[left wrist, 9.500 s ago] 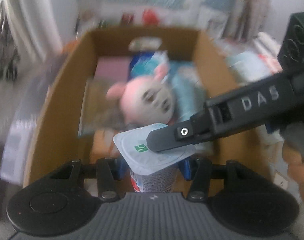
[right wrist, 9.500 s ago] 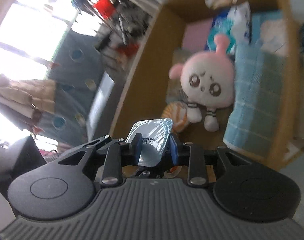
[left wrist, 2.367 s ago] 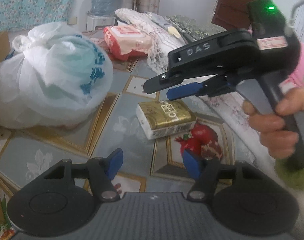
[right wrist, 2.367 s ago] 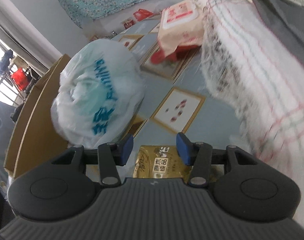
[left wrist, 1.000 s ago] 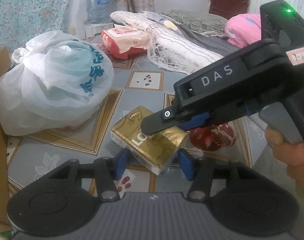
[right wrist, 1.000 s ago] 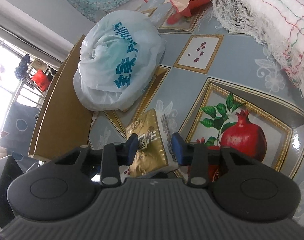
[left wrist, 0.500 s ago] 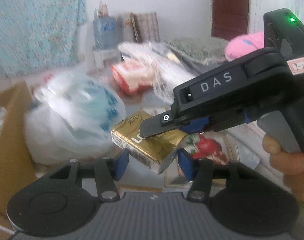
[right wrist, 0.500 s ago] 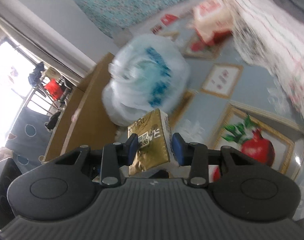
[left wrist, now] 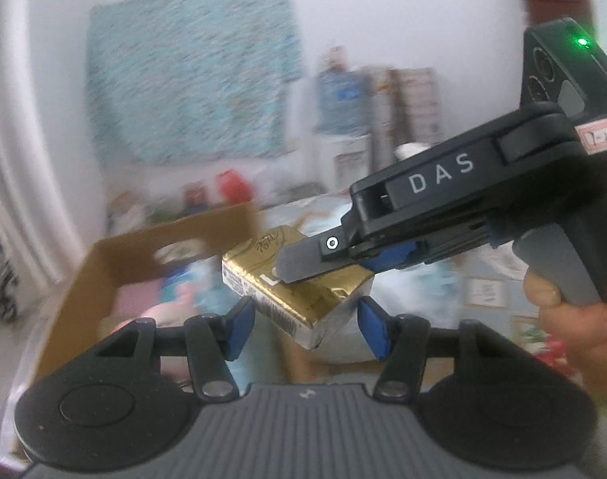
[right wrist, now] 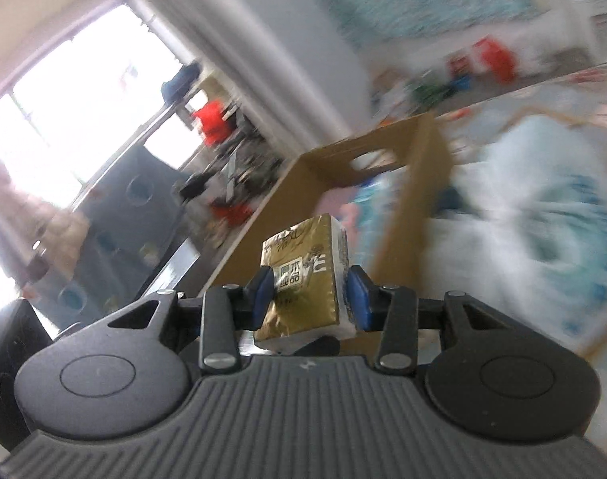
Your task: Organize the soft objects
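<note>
Since a second ago the gold pack [left wrist: 299, 279] has come up off the patterned floor, where it lay beside the white bag; it now hangs in the air, carried toward the cardboard box [left wrist: 80, 279]. The background is smeared with motion blur.

Left wrist view: the left hand-held gripper [left wrist: 305, 323] has its blue pads [left wrist: 239, 327] on either side of the pack's lower end. The left pad sits at the pack's edge, while the right pad stands slightly off the white end face, so this grip looks loose; its jaws have just been opening a little with the pack between them. The right hand-held gripper [left wrist: 315, 259] reaches in from the right, held by a hand [left wrist: 579, 319], its dark finger lying across the top of the pack. A green light glows on its body. Behind the pack the box stands open, with pink and blue soft things inside, too blurred to name. A teal cloth [left wrist: 191, 68] hangs on the wall beyond.

Right wrist view: the right hand-held gripper [right wrist: 309, 293] clamps the pack [right wrist: 303, 275] between both blue pads, which press on its sides; its jaws have just been opening slightly, yet the pack is held. The pack stands upright, printed face toward the camera. The box [right wrist: 383, 167] lies just ahead, and the white bag [right wrist: 543, 239] with blue print is to the right.
</note>
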Available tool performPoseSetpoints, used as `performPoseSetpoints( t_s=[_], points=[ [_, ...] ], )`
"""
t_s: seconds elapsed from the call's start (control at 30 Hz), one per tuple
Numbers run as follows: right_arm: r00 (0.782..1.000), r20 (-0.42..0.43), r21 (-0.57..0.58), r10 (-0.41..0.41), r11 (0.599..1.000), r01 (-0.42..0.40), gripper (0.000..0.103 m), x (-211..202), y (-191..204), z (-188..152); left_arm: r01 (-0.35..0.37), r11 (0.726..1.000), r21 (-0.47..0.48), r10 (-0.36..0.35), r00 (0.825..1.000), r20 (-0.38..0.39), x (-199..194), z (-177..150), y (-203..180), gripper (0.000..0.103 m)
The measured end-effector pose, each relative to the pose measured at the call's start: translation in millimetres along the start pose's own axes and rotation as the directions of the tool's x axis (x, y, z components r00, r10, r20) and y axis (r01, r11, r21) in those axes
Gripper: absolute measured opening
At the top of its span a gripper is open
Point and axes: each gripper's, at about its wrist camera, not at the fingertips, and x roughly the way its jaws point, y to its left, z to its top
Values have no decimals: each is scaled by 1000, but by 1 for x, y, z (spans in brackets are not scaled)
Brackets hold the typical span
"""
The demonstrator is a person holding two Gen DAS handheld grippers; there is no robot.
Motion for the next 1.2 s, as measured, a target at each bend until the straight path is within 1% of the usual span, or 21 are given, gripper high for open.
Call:
performPoseSetpoints(
  t_s=[0.07, 0.17, 0.23, 0.33, 0.43, 0.53, 0.67, 0.73, 0.8, 0.87, 1.0, 1.07, 1.13, 1.2],
  points=[
    [998, -65, 2, 14, 1000, -14, 42, 30, 9, 14, -28, 999, -36, 27, 999, -44, 8, 1, 24, 58],
    [985, -170, -5, 1, 1000, -2, 42, 78, 21, 27, -51, 995, -86, 41, 992, -116, 23, -1, 54, 58],
    [973, -228, -21, -22, 1000, 18, 43, 105, 27, 32, -57, 991, -120, 37, 986, -162, 31, -8, 72, 58],
    [954, -292, -28, -64, 998, 58, 43, 136, 30, 31, -46, 985, -168, 7, 974, -228, 45, -17, 92, 58],
    [941, -322, -55, -107, 994, 94, 43, 149, 32, 25, -16, 981, -195, -38, 962, -270, 55, -26, 103, 58],
    [928, -350, -47, -128, 992, 119, 43, 159, 27, 19, 5, 976, -217, -74, 948, -310, 65, -30, 110, 58],
    [918, -370, -49, -142, 990, 133, 44, 171, 21, 14, 15, 979, -204, -87, 933, -350, 75, -35, 115, 58],
    [915, -376, -55, -148, 989, 138, 46, 172, 22, 14, 15, 981, -192, -86, 925, -370, 80, -40, 114, 61],
    [913, -381, -53, -146, 989, 137, 47, 175, 22, 14, 24, 980, -199, -100, 918, -383, 82, -42, 116, 64],
    [912, -383, -48, -144, 990, 136, 48, 176, 20, 14, 26, 979, -201, -103, 919, -382, 82, -44, 118, 66],
    [914, -378, -51, -144, 990, 135, 50, 177, 20, 15, 22, 979, -202, -99, 919, -381, 79, -43, 117, 66],
    [921, -366, -49, -132, 991, 122, 53, 174, 20, 15, 16, 980, -199, -91, 922, -376, 77, -42, 116, 66],
    [932, -349, -36, -102, 995, 95, 55, 170, 20, 17, 10, 981, -193, -80, 929, -362, 73, -39, 115, 69],
    [944, -321, -26, -73, 997, 68, 57, 162, 20, 19, 2, 982, -186, -64, 943, -327, 63, -36, 113, 74]
  ],
)
